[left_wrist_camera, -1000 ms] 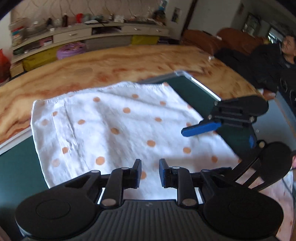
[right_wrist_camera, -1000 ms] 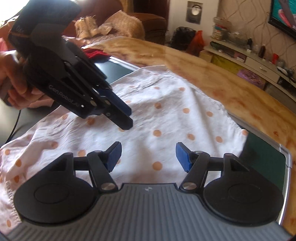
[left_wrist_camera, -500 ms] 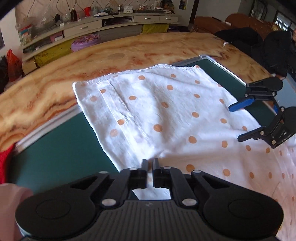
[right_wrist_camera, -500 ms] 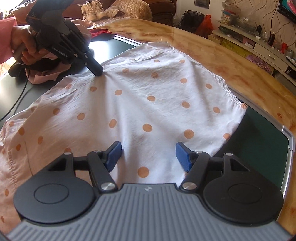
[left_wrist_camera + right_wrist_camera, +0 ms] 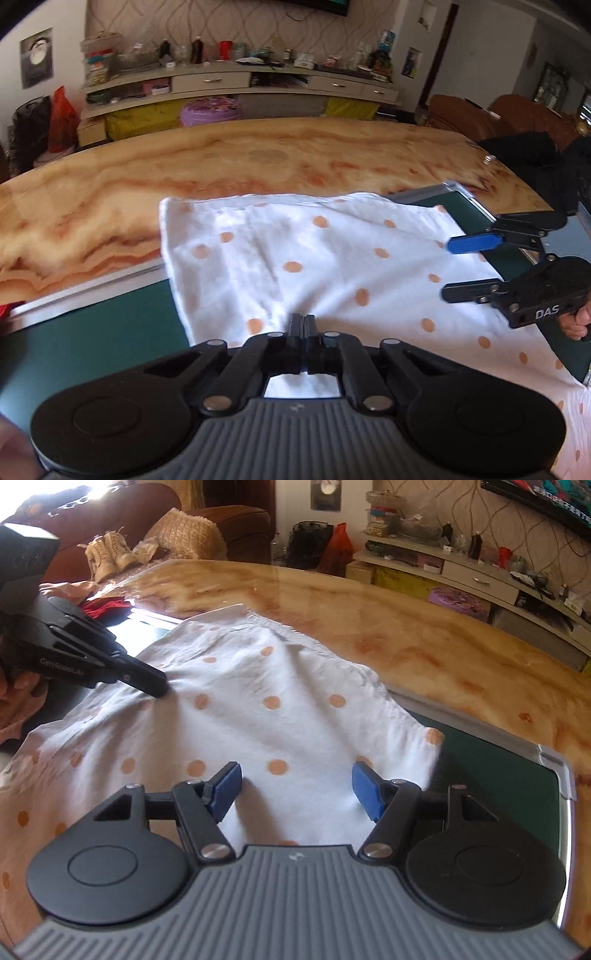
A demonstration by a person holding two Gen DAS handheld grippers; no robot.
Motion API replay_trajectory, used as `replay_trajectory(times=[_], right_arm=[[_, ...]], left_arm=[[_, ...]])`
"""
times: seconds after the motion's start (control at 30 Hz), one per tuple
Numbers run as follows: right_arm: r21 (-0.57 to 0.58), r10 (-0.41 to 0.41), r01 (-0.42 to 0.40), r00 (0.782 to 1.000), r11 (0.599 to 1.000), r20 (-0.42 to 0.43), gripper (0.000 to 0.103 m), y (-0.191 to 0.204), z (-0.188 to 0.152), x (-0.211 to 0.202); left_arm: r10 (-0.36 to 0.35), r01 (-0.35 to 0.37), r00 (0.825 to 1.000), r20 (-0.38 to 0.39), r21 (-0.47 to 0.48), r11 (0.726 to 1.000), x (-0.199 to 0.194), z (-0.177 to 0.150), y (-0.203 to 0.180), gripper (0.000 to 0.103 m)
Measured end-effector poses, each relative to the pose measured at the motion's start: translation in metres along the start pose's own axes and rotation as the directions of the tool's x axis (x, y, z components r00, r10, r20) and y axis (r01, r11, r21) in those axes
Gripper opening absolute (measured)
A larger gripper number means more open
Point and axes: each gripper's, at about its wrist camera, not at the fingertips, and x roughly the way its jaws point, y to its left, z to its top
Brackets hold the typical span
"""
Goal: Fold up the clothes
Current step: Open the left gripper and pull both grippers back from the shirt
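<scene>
Behind the big shiny table [image 5: 184, 192] with its brown and yellow swirls runs a long low shelf [image 5: 236, 79] full of bottles and boxes. On the table lies a dark green mat [image 5: 92, 336] with a silver edge. A white cloth with orange dots [image 5: 332, 258] is spread over the mat, and its far edge hangs past the silver edge onto the swirly table.

The left gripper [image 5: 302, 322] is pinched shut on a little fold of the cloth near its left side. The cloth pulls up into wrinkles right at the tips. In the right wrist view the same gripper [image 5: 162, 692] bites the cloth on the left, and lines in the cloth run out from it.

The right gripper [image 5: 295, 788] has its blue pads wide apart. It sits over the near right corner of the cloth, and the cloth lies between the pads. I cannot tell if the pads touch it.

Bare green mat shows to the left of the cloth and past its right corner. Red and pink clothes [image 5: 105, 607] are piled at the far left of the table.
</scene>
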Motion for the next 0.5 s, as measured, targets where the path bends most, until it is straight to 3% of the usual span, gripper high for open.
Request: replay_trajectory(times=[0.07,0.13,0.17,0.2,0.23,0.3,0.33,0.4,0.5], right_arm=[[0.02,-0.012,0.012,1.0,1.0,-0.006,0.074,-0.008,-0.002,-0.003],[0.006,-0.045,0.045,0.999,0.999,-0.018,0.075,-0.004,-0.001,-0.002],[0.005,-0.061,0.061,0.998,0.998,-0.023,0.075,-0.001,0.0,-0.001],[0.013,-0.074,0.074,0.997,0.997,-0.027,0.075,0.0,0.0,0.0],[0.022,-0.093,0.094,0.995,0.995,-0.029,0.075,0.0,0.001,0.0],[0.031,-0.153,0.153,0.988,0.988,-0.026,0.075,0.005,0.0,-0.002],[0.037,-0.139,0.139,0.99,0.99,-0.012,0.075,0.009,-0.001,-0.008],[0.05,-0.06,0.059,0.998,0.997,0.02,0.075,0.02,-0.004,-0.024],[-0.005,0.048,-0.048,0.998,0.999,0.027,0.075,0.061,-0.016,-0.053]], left_arm=[[0.037,-0.037,0.999,-0.006,0.02,0.999,-0.002,0.0,-0.003,0.004],[0.143,-0.142,0.99,-0.01,0.08,0.987,-0.003,0.001,-0.014,0.004],[0.199,-0.197,0.98,-0.014,0.087,0.977,-0.004,0.002,-0.016,0.013],[0.237,-0.234,0.971,-0.026,0.074,0.969,-0.007,0.002,-0.015,0.028],[0.244,-0.242,0.969,-0.036,0.055,0.969,-0.011,0.0,-0.013,0.029],[0.185,-0.184,0.982,-0.023,0.031,0.982,-0.03,-0.009,-0.014,0.029],[0.133,-0.133,0.991,-0.003,0.013,0.991,-0.045,-0.016,-0.017,0.03],[0.003,-0.003,1.0,0.021,-0.027,1.0,-0.07,-0.035,-0.025,0.034],[-0.052,0.053,0.998,0.02,-0.064,0.997,-0.096,-0.072,-0.042,0.035]])
